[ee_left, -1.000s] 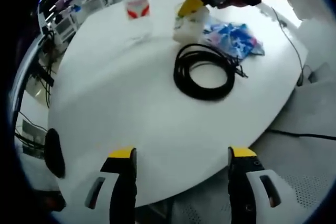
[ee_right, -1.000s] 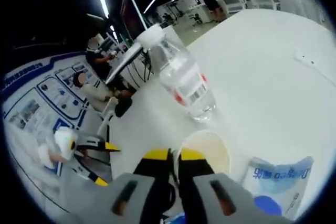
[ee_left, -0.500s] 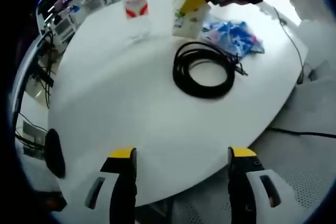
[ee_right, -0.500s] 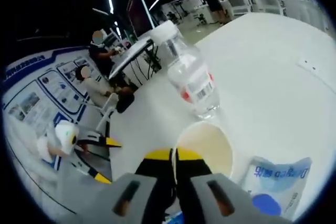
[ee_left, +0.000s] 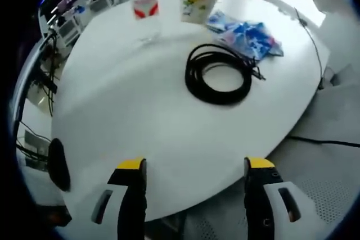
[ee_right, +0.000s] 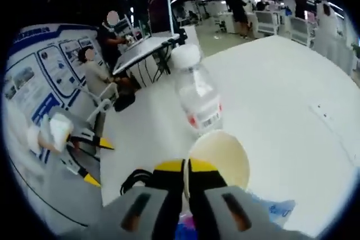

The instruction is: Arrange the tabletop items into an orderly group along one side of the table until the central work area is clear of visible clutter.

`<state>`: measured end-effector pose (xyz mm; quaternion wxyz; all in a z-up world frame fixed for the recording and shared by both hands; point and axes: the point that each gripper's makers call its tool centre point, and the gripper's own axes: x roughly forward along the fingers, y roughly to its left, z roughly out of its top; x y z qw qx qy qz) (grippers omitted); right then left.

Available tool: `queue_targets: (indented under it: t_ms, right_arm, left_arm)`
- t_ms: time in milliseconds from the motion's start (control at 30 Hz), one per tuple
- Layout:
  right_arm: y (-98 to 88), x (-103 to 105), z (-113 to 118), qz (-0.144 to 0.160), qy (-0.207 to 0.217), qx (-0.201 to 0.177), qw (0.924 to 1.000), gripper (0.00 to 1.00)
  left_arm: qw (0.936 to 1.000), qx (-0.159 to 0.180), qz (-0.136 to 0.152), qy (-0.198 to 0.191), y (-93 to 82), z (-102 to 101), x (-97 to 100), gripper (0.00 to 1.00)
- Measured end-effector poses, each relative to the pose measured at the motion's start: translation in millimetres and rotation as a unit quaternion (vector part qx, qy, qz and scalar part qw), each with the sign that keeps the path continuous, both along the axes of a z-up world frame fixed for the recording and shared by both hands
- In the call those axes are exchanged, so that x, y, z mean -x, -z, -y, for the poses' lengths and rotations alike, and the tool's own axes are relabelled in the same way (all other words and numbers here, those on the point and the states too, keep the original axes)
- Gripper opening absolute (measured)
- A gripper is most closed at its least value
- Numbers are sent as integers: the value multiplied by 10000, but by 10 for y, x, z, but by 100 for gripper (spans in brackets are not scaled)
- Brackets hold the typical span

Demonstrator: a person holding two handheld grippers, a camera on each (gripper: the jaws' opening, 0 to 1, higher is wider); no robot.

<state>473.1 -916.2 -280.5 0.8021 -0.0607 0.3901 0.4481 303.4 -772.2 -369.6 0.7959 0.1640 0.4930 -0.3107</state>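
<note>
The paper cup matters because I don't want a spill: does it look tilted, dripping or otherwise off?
The paper cup is pinched by its rim in the right claw, lifted off the white table near the water bottle. Its inside looks empty, with no spill visible. Nothing stands out.

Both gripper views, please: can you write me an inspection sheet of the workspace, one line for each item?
Surface: white table, centre mostly bare.
Job's things: paper cup held by its rim, lifted off the table; water bottle upright just beyond it; blue packet lying flat; coiled black cable near the centre.
Clutter: nothing seen beyond these.
Grippers: right gripper shut on the cup rim; left gripper open, holding nothing, at the near table edge.
Cables: a thin wire runs over the table's far edge.
Surroundings: seated people and desks with monitors behind the table.
</note>
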Motion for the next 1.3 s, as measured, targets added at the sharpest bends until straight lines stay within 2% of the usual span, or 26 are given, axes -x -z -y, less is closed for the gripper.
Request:
queue_targets:
  t_ms: [167,267,433,600,900,1000,1200,1300]
  right_arm:
    - [49,-127,1,222,-385,429,9981,0]
    - [59,-242,13,530,-639,777,9935,0]
    - [101,-354,25,557,-715,877,9920,0]
    - [178,-398,59,741,-973,1237,9848,0]
    - [286,-458,33,842,-1110,1430,9799,0]
    - [330,-510,43,992,-1191,1478,9768,0]
    - [407,-431,-6,1034,-1426,1572,9717,0]
    - [444,-474,-4,1017,-1469,1557,9715,0]
  left_arm:
    - [10000,0,16,6,-1,4,-3,66]
    - [10000,-20,30,19,0,5,-5,66]
    - [10000,-30,56,15,-8,5,-14,66]
    - [10000,-17,81,-8,-12,1,-28,66]
    - [10000,-27,91,1,-9,-7,-35,65]
    - [10000,-29,80,-3,-4,-9,-40,65]
    - [10000,-30,84,-23,-3,-12,-46,65]
    - [10000,-34,86,-10,0,-10,-46,65]
